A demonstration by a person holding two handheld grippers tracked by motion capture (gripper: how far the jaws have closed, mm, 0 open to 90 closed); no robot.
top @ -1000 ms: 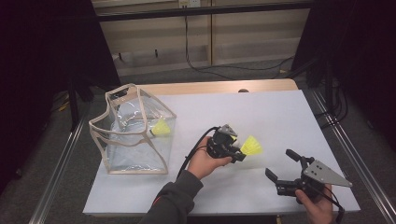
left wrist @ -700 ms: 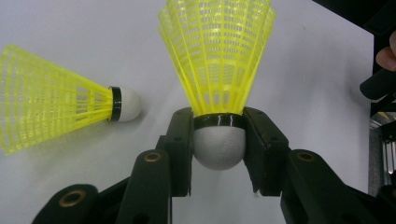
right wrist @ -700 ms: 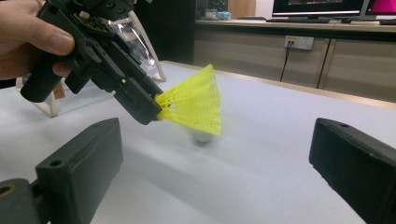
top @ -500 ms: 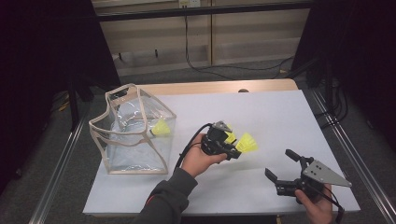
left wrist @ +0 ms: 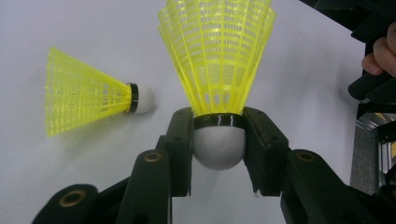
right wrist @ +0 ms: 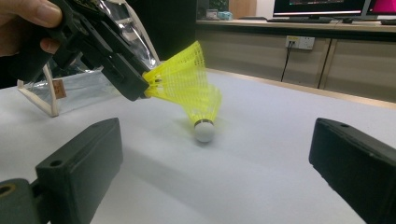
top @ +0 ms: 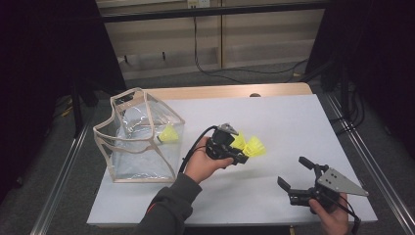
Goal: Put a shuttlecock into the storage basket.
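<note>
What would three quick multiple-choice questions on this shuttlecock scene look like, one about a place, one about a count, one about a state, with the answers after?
1. Where does the loose shuttlecock lie?
A. on the white table
B. on the floor
C. on the right gripper

2. How many yellow shuttlecocks are in the scene?
A. one
B. three
C. five

3. How do the left gripper jaws stand?
A. wide open, nothing between them
B. shut on the cork of the held shuttlecock
C. shut on a cable

Answers: 1 A, it lies on its side on the tabletop. 2 B, one held, one on the table, one in the clear bag. 3 B, both jaws press the white cork.
</note>
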